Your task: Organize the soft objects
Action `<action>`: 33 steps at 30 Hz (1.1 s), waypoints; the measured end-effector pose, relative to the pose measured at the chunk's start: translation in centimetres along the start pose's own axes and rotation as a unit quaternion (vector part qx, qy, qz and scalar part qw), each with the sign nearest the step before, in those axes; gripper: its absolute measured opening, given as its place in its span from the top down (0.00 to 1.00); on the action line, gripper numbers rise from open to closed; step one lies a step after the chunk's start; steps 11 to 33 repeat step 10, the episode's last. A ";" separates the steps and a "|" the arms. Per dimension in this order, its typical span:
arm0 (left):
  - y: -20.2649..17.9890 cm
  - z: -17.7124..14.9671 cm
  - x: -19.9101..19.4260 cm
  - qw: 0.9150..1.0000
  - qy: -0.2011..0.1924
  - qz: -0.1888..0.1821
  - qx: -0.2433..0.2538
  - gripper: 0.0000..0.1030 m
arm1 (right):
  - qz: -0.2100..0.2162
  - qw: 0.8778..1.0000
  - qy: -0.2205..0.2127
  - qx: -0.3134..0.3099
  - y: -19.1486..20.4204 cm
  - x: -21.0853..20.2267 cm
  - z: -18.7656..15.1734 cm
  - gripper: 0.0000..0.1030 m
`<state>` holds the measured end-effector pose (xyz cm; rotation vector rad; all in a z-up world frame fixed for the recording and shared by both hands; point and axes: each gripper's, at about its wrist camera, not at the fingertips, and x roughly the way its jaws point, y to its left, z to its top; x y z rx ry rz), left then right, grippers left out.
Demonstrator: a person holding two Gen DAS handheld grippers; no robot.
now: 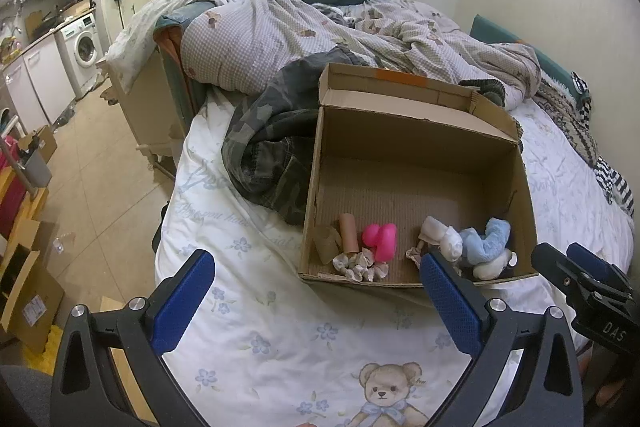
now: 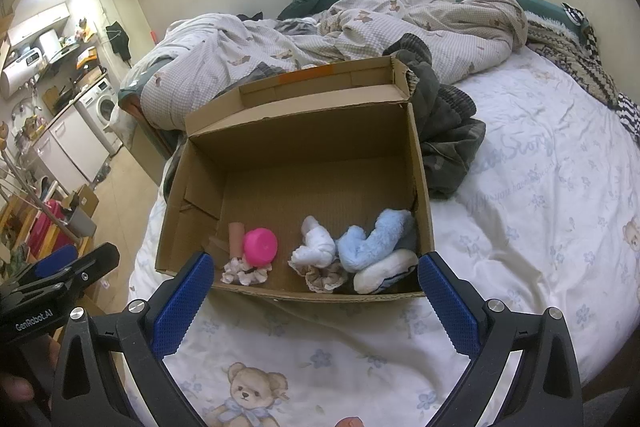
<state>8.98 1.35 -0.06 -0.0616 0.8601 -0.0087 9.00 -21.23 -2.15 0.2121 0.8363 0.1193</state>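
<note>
Plush, light and squashy, the blue toy [image 2: 374, 239] at lower right of the cardboard box [image 2: 420, 163] should suit a mid-body pinch; both the left tool [image 1: 316, 297] and the right tool [image 2: 316, 297] gape empty.

The left black plastic two-finger gripper [image 1: 316, 281] has broad triangular arms with cut-out windows, round silver screws at the joints, and blue textured rubber pads [image 1: 182, 301] lining its fingers. The right black plastic two-finger gripper [image 2: 314, 283] is built the same, with identical blue dimpled pads [image 2: 450, 303] and silver screws. Seen from the other camera, each body carries white lettering: "DAS" on the right one, "GenRobot.AI" on the left.
</note>
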 end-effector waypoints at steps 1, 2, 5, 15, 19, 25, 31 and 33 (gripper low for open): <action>0.0 0.0 0.0 1.000 0.000 -0.001 0.000 0.01 | 0.000 1.000 0.000 0.000 0.0 0.0 0.0 0.00; 0.0 0.0 0.0 1.000 0.000 -0.002 0.000 0.01 | 0.000 1.000 0.000 0.000 0.0 0.0 0.0 0.00; -0.1 -0.2 0.0 1.000 0.000 -0.002 0.000 0.01 | 0.000 1.000 -0.001 0.000 0.0 0.0 0.0 0.00; -0.1 -0.1 0.0 1.000 0.001 -0.002 -0.001 0.01 | 0.001 1.000 -0.002 -0.001 0.2 -0.2 0.2 0.00; -0.1 -0.1 0.0 1.000 0.001 -0.002 -0.001 0.01 | 0.001 1.000 -0.002 -0.001 0.2 -0.2 0.2 0.00; -0.1 -0.1 0.0 1.000 0.001 -0.002 -0.001 0.01 | 0.001 1.000 -0.002 -0.001 0.2 -0.2 0.2 0.00; -0.1 -0.1 0.0 1.000 0.001 -0.002 -0.001 0.01 | 0.001 1.000 -0.002 -0.001 0.2 -0.2 0.2 0.00; -0.1 -0.1 0.0 1.000 0.001 -0.002 -0.001 0.01 | 0.001 1.000 -0.002 -0.001 0.2 -0.2 0.2 0.00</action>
